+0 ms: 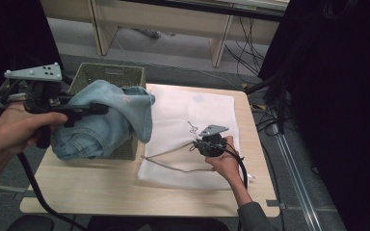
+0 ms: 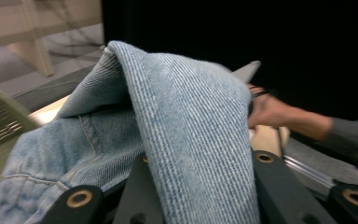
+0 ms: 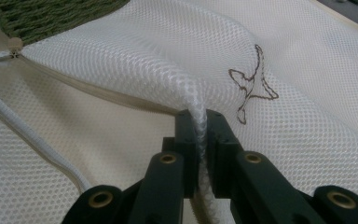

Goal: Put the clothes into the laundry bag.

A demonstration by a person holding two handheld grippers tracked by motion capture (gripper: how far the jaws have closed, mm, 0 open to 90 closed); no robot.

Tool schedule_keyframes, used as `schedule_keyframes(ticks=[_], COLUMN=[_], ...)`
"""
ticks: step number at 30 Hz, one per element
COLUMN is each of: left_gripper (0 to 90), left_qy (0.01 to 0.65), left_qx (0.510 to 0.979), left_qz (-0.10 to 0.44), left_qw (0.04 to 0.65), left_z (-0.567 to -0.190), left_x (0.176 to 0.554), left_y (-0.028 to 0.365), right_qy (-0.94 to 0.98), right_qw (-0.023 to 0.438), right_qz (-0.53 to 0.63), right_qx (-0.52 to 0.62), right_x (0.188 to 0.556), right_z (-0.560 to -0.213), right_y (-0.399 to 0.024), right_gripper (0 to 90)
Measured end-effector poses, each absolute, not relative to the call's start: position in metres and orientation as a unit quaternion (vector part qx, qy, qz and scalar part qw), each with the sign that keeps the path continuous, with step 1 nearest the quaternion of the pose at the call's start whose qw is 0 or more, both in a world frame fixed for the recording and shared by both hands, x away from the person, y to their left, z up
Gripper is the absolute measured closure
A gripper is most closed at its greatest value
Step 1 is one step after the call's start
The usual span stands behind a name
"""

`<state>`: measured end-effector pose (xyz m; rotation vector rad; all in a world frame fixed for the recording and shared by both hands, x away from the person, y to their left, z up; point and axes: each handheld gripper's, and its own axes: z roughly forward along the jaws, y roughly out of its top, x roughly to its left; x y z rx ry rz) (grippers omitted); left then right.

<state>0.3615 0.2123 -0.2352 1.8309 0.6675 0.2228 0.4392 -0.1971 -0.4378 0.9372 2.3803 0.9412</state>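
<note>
Pale wood tabletop [image 1: 101, 187] spans the lower half of the high view, with grey floor and dark curtains behind it. On the right gripper [image 3: 201, 140], seen in the right gripper view at bottom centre, the black fingers [image 3: 186, 135] are pressed together on a raised fold of the white mesh laundry bag [image 3: 135, 51]; the fold runs down between the pads, and the bag's zipper [image 3: 93, 91] crosses the frame just left of them. In the high view that gripper [image 1: 211, 143] sits at centre right, on the bag [image 1: 192, 108] lying flat on the table. The left gripper [image 1: 94, 109], at the upper left of the high view, pinches light blue denim jeans [image 1: 103, 122], which hang lifted over a green woven basket [image 1: 107, 73]. In the left gripper view the denim [image 2: 186, 121] drapes thickly between the two jaws at bottom centre, the basket [image 2: 0, 119] at the left edge.
</note>
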Motion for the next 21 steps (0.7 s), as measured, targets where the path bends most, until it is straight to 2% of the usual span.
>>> schedule_keyframes(ticks=[10,17,21], left_gripper=[75.1,75.0,74.9], left_qy=[0.202,0.18,0.16], left_qx=[0.791,0.786,0.793], left_qz=[0.042,0.002,-0.002], left_qw=[0.576,0.591,0.588], left_z=[-0.216,-0.221,-0.219], left_x=[0.329,0.324,0.322], left_y=[0.168,0.144,0.134], right_qy=[0.853,0.847,0.85], right_qw=[0.198,0.198,0.194], right_qz=[0.34,0.351,0.347], right_qx=[0.342,0.346,0.346], right_x=[0.44,0.441,0.441], right_z=[-0.436,-0.435,-0.434], right_y=[-0.201,-0.204,-0.206], right_gripper=[85.3,85.3,85.4])
